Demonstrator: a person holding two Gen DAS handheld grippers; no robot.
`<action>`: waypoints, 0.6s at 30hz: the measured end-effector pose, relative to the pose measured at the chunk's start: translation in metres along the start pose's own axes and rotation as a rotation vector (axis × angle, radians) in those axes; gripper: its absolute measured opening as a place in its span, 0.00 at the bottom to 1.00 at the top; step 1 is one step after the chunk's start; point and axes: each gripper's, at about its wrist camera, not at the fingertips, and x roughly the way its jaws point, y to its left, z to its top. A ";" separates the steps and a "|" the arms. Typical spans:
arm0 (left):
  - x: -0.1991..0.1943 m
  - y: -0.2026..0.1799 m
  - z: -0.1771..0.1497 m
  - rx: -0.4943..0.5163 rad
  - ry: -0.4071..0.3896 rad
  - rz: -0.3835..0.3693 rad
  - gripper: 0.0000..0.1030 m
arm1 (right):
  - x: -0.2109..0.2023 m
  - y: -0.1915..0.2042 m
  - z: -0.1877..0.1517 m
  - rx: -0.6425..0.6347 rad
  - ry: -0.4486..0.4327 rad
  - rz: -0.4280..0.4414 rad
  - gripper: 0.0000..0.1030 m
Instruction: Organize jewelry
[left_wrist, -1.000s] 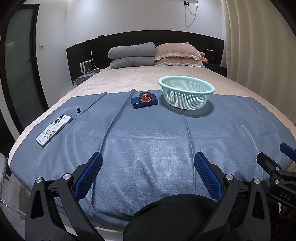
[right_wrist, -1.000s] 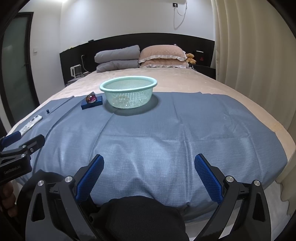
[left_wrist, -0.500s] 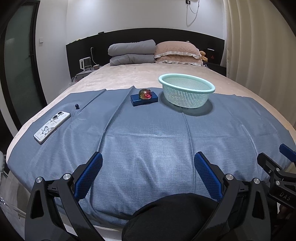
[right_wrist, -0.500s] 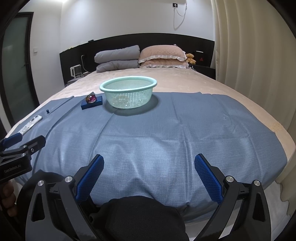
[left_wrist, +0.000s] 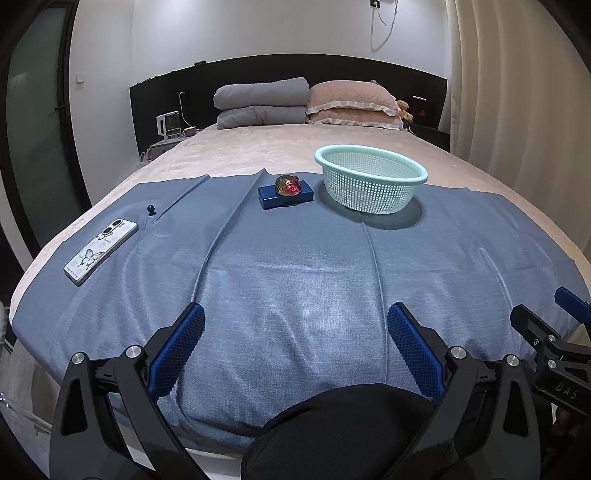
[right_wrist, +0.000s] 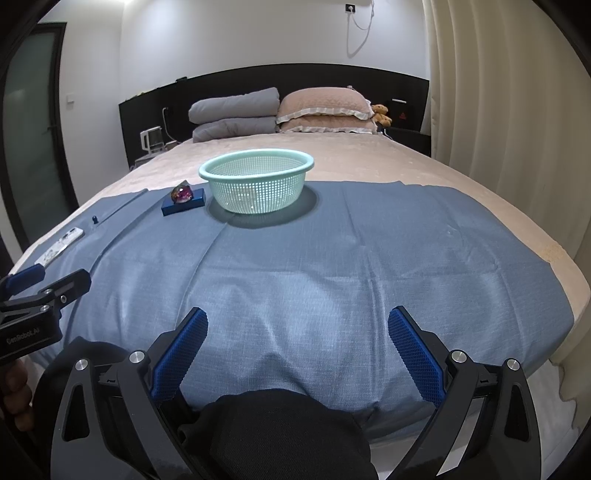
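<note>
A glossy red-and-gold jewel piece sits on a flat blue box on the blue cloth, just left of a mint perforated basket. The jewel, box and basket also show in the right wrist view. A small dark knob-like item lies further left. My left gripper is open and empty over the cloth's near edge. My right gripper is open and empty, also at the near edge, far from the jewel.
A phone in a butterfly case lies at the cloth's left edge. Grey folded bedding and pink pillows lie at the headboard. Curtains hang on the right. A bedside table with a kettle stands at the left.
The left wrist view has tilted and drawn back slightly, so the jewel and basket sit a little lower and nearer centre. The right gripper has hardly moved. Both stay open.
</note>
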 end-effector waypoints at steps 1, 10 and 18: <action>0.000 0.001 0.000 -0.003 0.001 -0.002 0.94 | 0.000 0.000 0.000 -0.001 0.000 0.000 0.91; -0.003 -0.004 0.000 0.021 -0.011 0.019 0.94 | 0.000 0.002 0.000 -0.014 0.003 -0.010 0.91; -0.003 -0.004 0.000 0.019 -0.013 0.018 0.94 | 0.000 0.002 0.000 -0.023 0.002 -0.012 0.91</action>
